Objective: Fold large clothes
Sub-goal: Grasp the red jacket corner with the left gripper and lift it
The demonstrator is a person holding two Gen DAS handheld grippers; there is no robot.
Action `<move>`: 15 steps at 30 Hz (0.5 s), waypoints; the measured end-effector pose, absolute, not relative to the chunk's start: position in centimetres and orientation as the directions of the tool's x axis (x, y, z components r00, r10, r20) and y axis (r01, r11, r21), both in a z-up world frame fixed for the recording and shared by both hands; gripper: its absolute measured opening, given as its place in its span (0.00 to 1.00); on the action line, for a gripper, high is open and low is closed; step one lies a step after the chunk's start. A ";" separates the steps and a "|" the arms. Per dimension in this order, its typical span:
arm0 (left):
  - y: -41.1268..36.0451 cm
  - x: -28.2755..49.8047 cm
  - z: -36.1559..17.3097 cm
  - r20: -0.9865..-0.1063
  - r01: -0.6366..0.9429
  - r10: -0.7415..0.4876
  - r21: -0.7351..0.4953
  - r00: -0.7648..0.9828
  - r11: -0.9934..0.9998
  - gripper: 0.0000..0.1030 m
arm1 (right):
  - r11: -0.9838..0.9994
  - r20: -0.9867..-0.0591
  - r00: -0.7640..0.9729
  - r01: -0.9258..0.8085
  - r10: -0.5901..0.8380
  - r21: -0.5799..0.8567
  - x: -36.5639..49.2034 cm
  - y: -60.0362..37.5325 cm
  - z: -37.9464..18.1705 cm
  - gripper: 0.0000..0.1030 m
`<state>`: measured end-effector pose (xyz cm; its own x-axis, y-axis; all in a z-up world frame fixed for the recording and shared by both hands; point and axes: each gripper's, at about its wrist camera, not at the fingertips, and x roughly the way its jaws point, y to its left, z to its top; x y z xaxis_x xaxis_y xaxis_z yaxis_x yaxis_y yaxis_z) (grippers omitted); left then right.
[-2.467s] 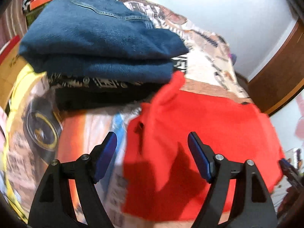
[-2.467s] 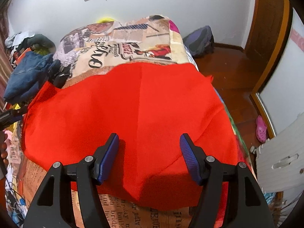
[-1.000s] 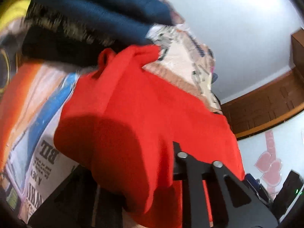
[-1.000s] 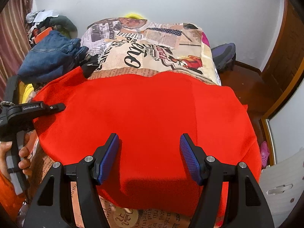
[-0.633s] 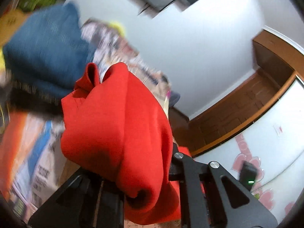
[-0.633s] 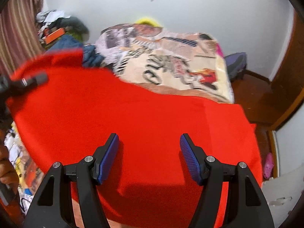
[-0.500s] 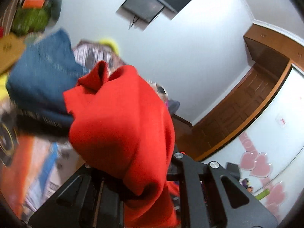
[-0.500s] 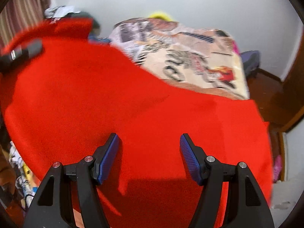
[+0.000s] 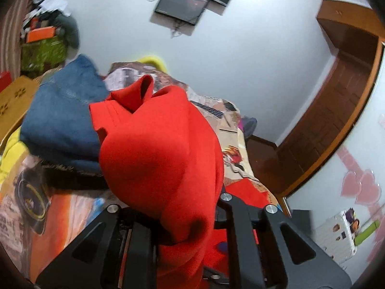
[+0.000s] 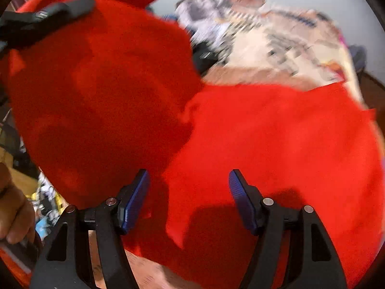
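Observation:
A large red garment point(image 10: 276, 130) lies across the bed. Its left side is lifted and hangs as a big flap point(image 10: 101, 91). My left gripper point(image 9: 173, 221) is shut on a bunched edge of the red garment point(image 9: 158, 149), which drapes over its fingers and hides the pads. It also shows in the right wrist view point(image 10: 45, 21), held high at the upper left. My right gripper point(image 10: 189, 200) is open and empty, its blue pads point(image 10: 134, 200) just above the garment's near edge.
A stack of folded blue jeans point(image 9: 62, 120) over dark clothes sits on the bed's left side. The bed has a newspaper-print cover point(image 10: 276, 48). A wooden door point(image 9: 336, 110) stands at the right. A screen point(image 9: 180, 6) hangs on the wall.
My left gripper has closed on the garment's left edge and raised it high off the bed. The lifted red flap has swung toward the right. My right gripper stays open over the near edge.

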<state>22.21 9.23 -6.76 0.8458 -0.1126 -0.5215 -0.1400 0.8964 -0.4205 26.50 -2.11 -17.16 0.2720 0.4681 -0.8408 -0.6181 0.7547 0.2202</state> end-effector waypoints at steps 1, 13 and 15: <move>8.3 22.8 -6.5 -0.519 -0.119 -0.127 -0.414 0.845 0.903 0.12 | 0.774 -0.830 0.323 -0.605 0.455 0.189 26.4 -3.7 -16.2 0.63; -5.6 28.0 -11.7 -0.666 0.137 -0.366 -0.371 0.650 0.919 0.12 | 0.965 -0.774 0.602 -0.256 0.196 0.045 26.1 -20.5 -12.3 0.63; -7.3 27.8 -14.3 -0.721 0.169 -0.400 -0.374 0.566 0.912 0.14 | 0.976 -0.774 0.610 -0.213 0.173 0.050 25.6 -22.2 -12.5 0.63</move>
